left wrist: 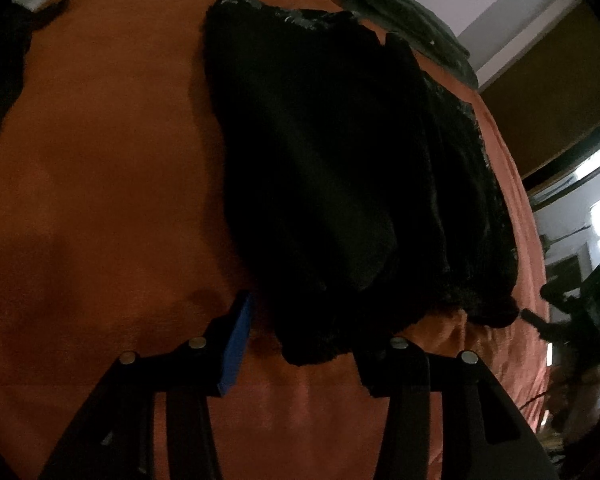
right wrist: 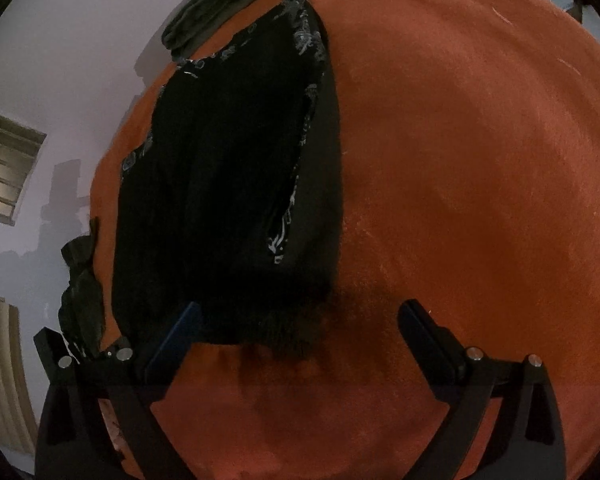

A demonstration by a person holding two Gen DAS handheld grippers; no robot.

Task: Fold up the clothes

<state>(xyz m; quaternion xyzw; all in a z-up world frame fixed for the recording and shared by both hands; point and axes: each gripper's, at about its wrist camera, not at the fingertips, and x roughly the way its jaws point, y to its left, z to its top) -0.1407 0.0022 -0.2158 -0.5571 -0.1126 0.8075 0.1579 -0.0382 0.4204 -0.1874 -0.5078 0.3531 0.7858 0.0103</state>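
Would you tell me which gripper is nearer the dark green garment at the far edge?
Neither clearly: both the left gripper and right gripper sit at the black garment's near hem, opposite the dark green garment.

place: home bedroom | evidence: orange bedspread (right wrist: 460, 160) filling the frame, clothes lying on it, pale wall (right wrist: 80, 60) upper left

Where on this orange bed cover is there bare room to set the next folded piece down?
Bare orange cover lies wide open right of the black garment in the right wrist view. It is crowded along the far edge, where a grey-green garment lies, and by the dark cloth at the left edge.
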